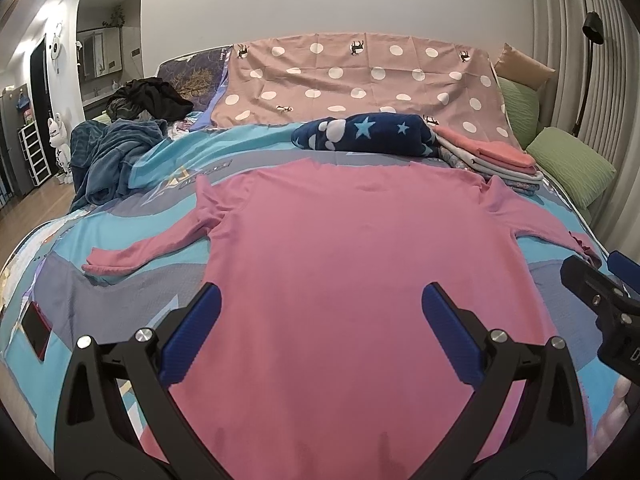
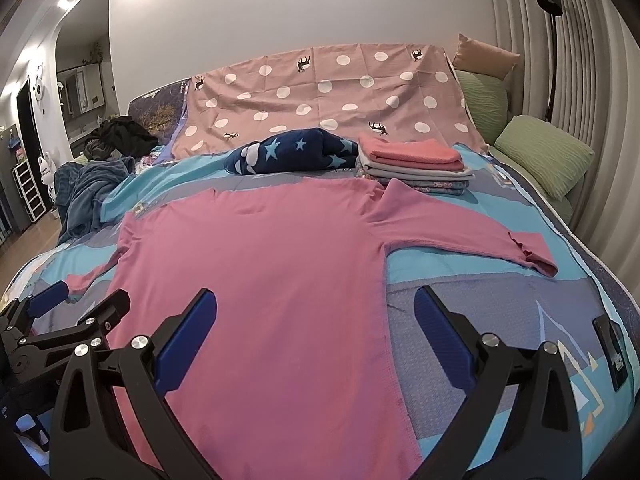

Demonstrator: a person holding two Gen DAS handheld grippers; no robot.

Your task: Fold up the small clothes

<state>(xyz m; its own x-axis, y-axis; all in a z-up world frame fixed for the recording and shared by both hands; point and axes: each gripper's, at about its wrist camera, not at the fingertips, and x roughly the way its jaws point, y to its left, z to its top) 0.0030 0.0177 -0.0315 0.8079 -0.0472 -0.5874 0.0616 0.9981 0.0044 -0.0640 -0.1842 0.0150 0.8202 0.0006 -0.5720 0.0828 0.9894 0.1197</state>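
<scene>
A pink shirt [image 1: 360, 248] lies flat on the bed [image 1: 132, 248], hem toward the cameras, neckline away, both long sleeves spread out to the sides. Left gripper [image 1: 320, 308] hovers over the shirt's lower body, jaws wide, holding nothing; its left finger sits above the shirt's left side edge. Right gripper [image 2: 316, 312] hovers at the shirt's right side edge, jaws wide and empty, left finger over the cloth, right finger over bare bedspread. Each gripper shows at the margin of the other's view. Beyond the shirt's neckline: a navy star blanket [image 2: 292, 152], rolled, and just right of it a stack of folded clothes [image 2: 416, 164], a salmon piece on top. Behind these a spotted sheet [image 2: 332, 96] drapes over the headboard. Right of the shirt, green pillows [image 2: 540, 152]; far left, a heap of blue cloth [image 1: 116, 152] and dark clothes [image 1: 152, 98]. A phone [image 2: 612, 352] lies on the bedspread near the shirt's right sleeve.
</scene>
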